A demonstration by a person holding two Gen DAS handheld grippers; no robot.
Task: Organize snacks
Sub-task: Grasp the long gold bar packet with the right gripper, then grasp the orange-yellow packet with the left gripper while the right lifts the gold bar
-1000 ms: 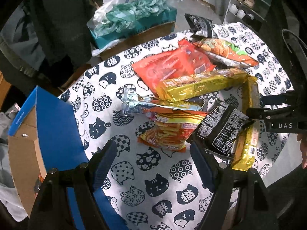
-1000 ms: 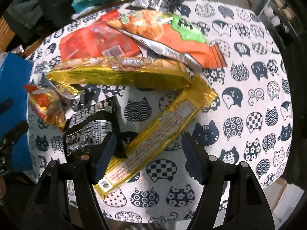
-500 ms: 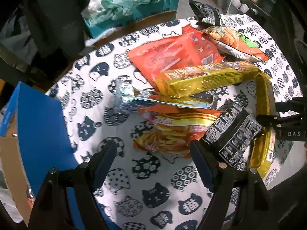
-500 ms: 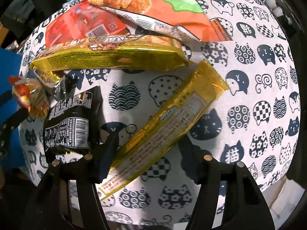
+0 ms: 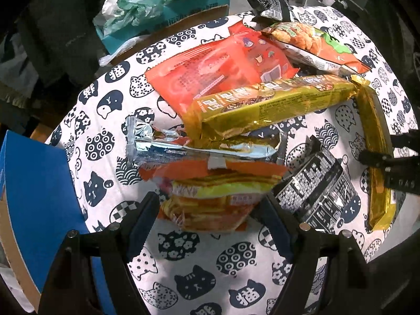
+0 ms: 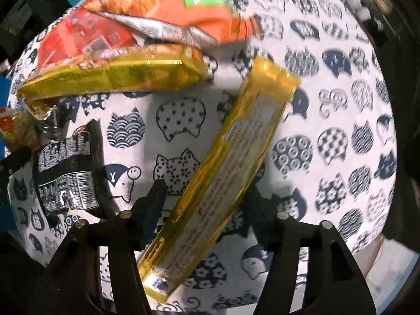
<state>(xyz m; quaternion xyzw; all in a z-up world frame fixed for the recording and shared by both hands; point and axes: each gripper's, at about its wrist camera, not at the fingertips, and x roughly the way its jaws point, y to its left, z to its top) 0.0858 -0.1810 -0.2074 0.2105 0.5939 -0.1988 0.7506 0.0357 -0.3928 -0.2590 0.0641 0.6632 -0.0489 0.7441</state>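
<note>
Right gripper (image 6: 204, 197) straddles long gold pack (image 6: 223, 173); jaws just widened after closing, pad contact not made out in blur, probably none. Left gripper (image 5: 207, 215) spread over orange-yellow snack bag (image 5: 210, 199), bag's near end hidden by fingers. Black packet (image 5: 315, 197) between bag and gold pack. Blue box (image 5: 34, 183) cut off at frame edge, beyond bag.

The left claw (image 5: 207, 210) hangs with its jaws spread either side of a crinkled orange-and-yellow snack bag (image 5: 215, 197), apparently not pressing it. The bag lies on the round worktop with the cat-print cloth (image 5: 183, 262), beneath a silver foil packet (image 5: 183, 149). Just right lies a black printed pouch (image 5: 315, 194). A blue cardboard box (image 5: 34, 183) stands left.
</note>
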